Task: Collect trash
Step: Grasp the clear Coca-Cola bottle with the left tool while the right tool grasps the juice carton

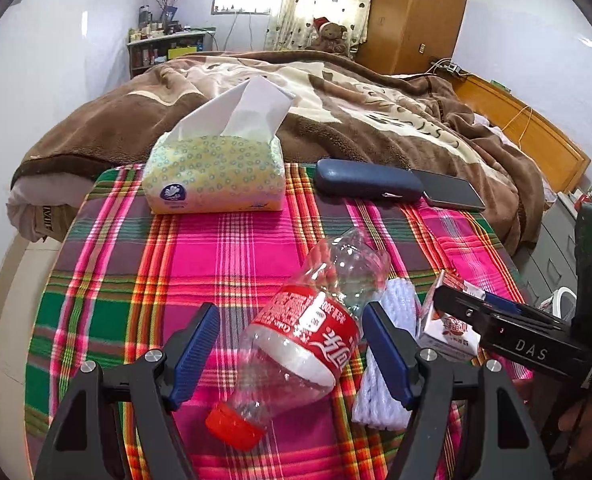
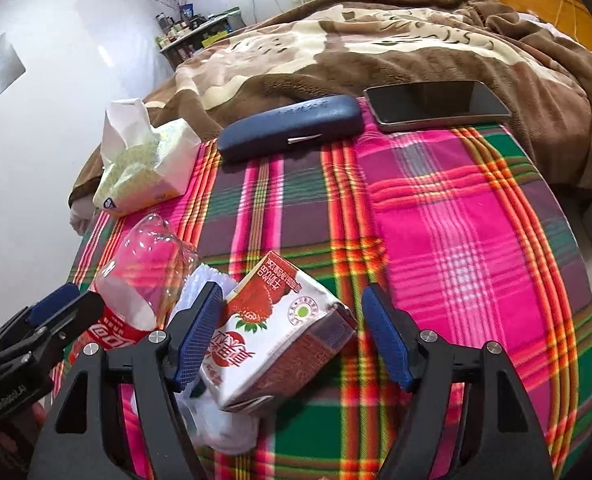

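Note:
An empty clear cola bottle [image 1: 296, 332] with a red label and red cap lies on the plaid cloth [image 1: 232, 256], between the spread fingers of my open left gripper [image 1: 292, 344]. A crumpled white tissue [image 1: 383, 360] lies to its right. A strawberry milk carton [image 2: 280, 340] lies tilted between the fingers of my open right gripper [image 2: 296, 336], its left side against the left pad. The carton also shows in the left wrist view [image 1: 447, 332], with the right gripper [image 1: 507, 328] around it. The bottle [image 2: 144, 280] and the left gripper [image 2: 48, 320] show at the left in the right wrist view.
A tissue pack [image 1: 216, 172], a dark glasses case [image 1: 367, 180] and a phone [image 1: 451, 196] lie along the far edge of the cloth. Beyond is a bed with a brown blanket [image 1: 375, 112]. A wooden wardrobe [image 1: 415, 12] and a shelf [image 1: 168, 44] stand at the back.

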Demonstrator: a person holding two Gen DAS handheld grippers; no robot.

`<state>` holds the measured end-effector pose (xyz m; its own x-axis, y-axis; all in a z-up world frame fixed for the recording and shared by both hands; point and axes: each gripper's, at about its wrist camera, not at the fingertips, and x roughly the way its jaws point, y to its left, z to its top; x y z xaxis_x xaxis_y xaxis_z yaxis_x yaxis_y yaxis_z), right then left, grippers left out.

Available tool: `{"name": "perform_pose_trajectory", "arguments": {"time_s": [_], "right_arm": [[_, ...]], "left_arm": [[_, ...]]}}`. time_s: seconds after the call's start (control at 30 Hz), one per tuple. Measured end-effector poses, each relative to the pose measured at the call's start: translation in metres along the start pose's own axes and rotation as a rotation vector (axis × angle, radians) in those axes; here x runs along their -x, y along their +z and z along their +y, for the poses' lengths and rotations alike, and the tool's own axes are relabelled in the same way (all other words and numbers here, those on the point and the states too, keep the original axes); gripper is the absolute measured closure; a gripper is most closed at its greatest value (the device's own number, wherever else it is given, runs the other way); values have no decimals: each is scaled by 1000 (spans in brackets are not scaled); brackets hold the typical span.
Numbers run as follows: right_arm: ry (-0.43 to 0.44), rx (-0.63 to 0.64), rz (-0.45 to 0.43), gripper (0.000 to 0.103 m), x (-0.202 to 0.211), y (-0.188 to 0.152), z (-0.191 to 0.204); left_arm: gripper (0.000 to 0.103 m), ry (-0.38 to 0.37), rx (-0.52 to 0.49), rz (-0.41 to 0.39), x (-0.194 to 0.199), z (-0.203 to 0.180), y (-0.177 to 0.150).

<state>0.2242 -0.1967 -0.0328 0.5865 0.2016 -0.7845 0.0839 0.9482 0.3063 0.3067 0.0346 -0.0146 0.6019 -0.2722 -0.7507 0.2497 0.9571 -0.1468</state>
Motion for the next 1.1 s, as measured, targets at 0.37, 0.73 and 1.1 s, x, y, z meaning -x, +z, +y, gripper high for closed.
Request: {"name": "perform_pose_trajectory", "arguments": {"time_s": [0.37,0.73,1.1], "right_arm": [[-7,35,48,29,-12,1,9],[54,18,60,43,-5,-6,0],[77,100,45,63,1,-14,15]], "left_arm": [[28,-8,3,26,-19,3,6],[28,-13,15,95,-40,-1,-1],[40,-3,52,90,-28,1,-11]]}}
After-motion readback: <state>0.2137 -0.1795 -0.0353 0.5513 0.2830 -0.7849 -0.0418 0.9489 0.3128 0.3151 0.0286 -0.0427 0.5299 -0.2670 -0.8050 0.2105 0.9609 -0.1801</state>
